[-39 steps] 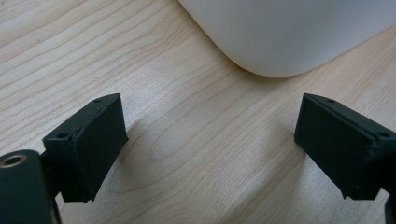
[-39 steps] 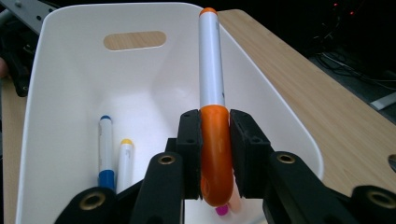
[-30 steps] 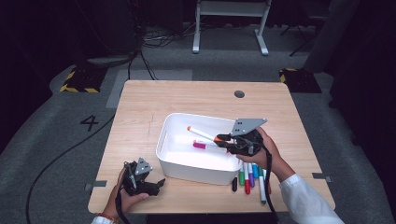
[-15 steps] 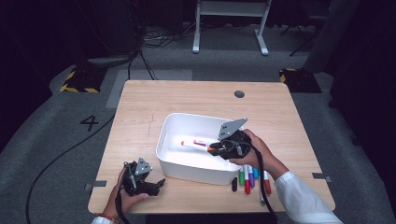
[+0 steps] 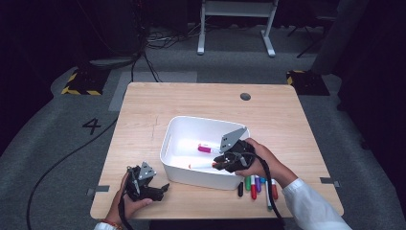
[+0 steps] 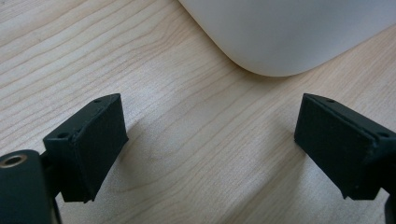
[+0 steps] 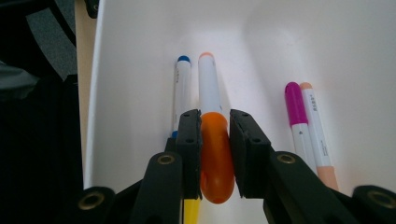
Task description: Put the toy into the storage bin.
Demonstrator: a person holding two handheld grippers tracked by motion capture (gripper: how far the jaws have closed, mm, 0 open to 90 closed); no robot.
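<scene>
My right gripper [image 7: 215, 154] is inside the white bin [image 5: 174, 132], and its jaws are pressed on the orange cap of the orange marker [image 7: 212, 140], whose white body points away from me along the floor of the bin. Very close on its left lies a blue-capped marker [image 7: 182, 88], which is beside the bin wall, so I have almost no room on that side. On the other side there is a free strip of white floor before the magenta marker [image 7: 295, 116] and the peach marker [image 7: 317, 135], which lie next to each other. In the high view the gripper sits just over the near right rim of the bin, and the loose markers [image 5: 258, 186] wait on the table [image 5: 201, 103] just outside this rim (they are near the front edge of the table). My left gripper [image 6: 210, 140] rests low over the bare wood with jaws wide apart, holding nothing, and the rounded corner of the bin is just ahead of it.
</scene>
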